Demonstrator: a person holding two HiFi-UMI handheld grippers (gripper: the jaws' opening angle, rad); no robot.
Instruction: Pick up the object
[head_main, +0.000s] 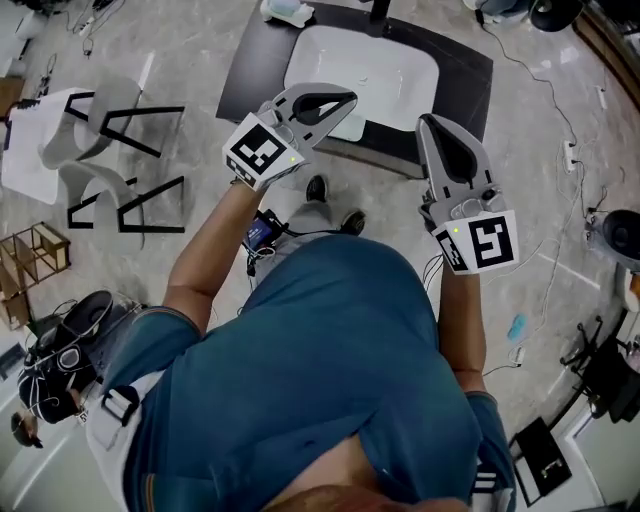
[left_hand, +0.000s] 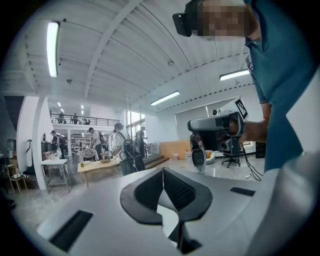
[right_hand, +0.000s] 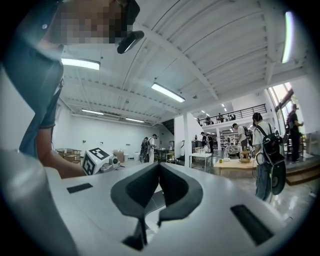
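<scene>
Both grippers are held up in front of a person in a blue shirt, over a black table (head_main: 255, 60) that bears a wide white tray (head_main: 390, 60). My left gripper (head_main: 348, 98) points toward the table, its jaws shut with nothing between them (left_hand: 162, 171). To its right, my right gripper (head_main: 426, 121) is also shut and empty (right_hand: 159, 165). The two grippers face each other: the right gripper (left_hand: 215, 132) shows in the left gripper view, and the left gripper's marker cube (right_hand: 96, 160) shows in the right gripper view. A small pale object (head_main: 287, 11) lies at the table's far edge.
White chairs with black frames (head_main: 105, 135) stand at the left, a wooden rack (head_main: 35, 255) below them. A dark bag (head_main: 60, 360) lies at lower left. Cables (head_main: 560, 120) run over the floor at right. People and tables (left_hand: 95, 165) show far off.
</scene>
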